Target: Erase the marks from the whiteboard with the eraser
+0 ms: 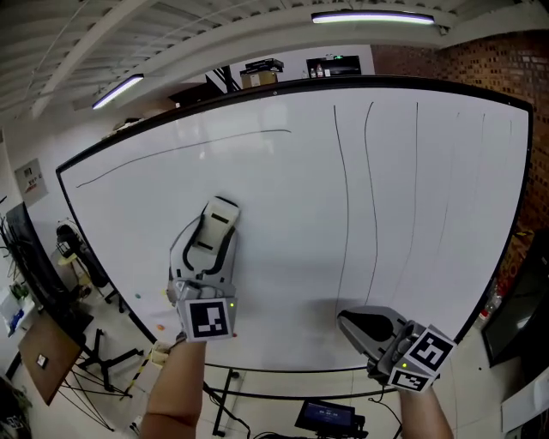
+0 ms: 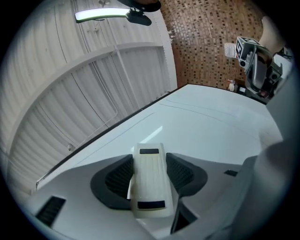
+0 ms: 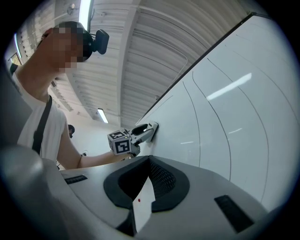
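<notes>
The left gripper point(image 2: 149, 160) has its two dark jaws pinching a cream eraser point(image 2: 150, 185) by its long sides; the eraser stands out past the jaw tips toward 12 o'clock, with a dark patch at each end of its ribbed back. In the head view this gripper point(image 1: 214, 227) sits left of the board's middle, and the eraser point(image 1: 222, 212) points to 1 o'clock against the whiteboard point(image 1: 283, 214). From the right gripper view the eraser end of the left gripper point(image 3: 146, 130) meets the board surface, the marker cube point(image 3: 119, 142) behind it at 8 o'clock.

The right gripper point(image 3: 149, 160) has its jaws pressed together at the tips, nothing between them. In the head view it point(image 1: 343, 317) hovers near the board's lower edge, at 5 o'clock from the left gripper, its tip pointing to 10 o'clock.

Outward from the eraser, marks remain on the board: at 3 o'clock a set of vertical lines point(image 1: 376, 214) runs from top to bottom – the darkest two nearest, fainter ones farther right. At 11 o'clock a long faint stroke point(image 1: 171, 151) slants across the upper left. The area just around the eraser is unmarked white.

Beyond the board, a brick wall point(image 1: 480, 60) shows at 1 o'clock, and a ceiling light point(image 1: 373, 16) at 12.
</notes>
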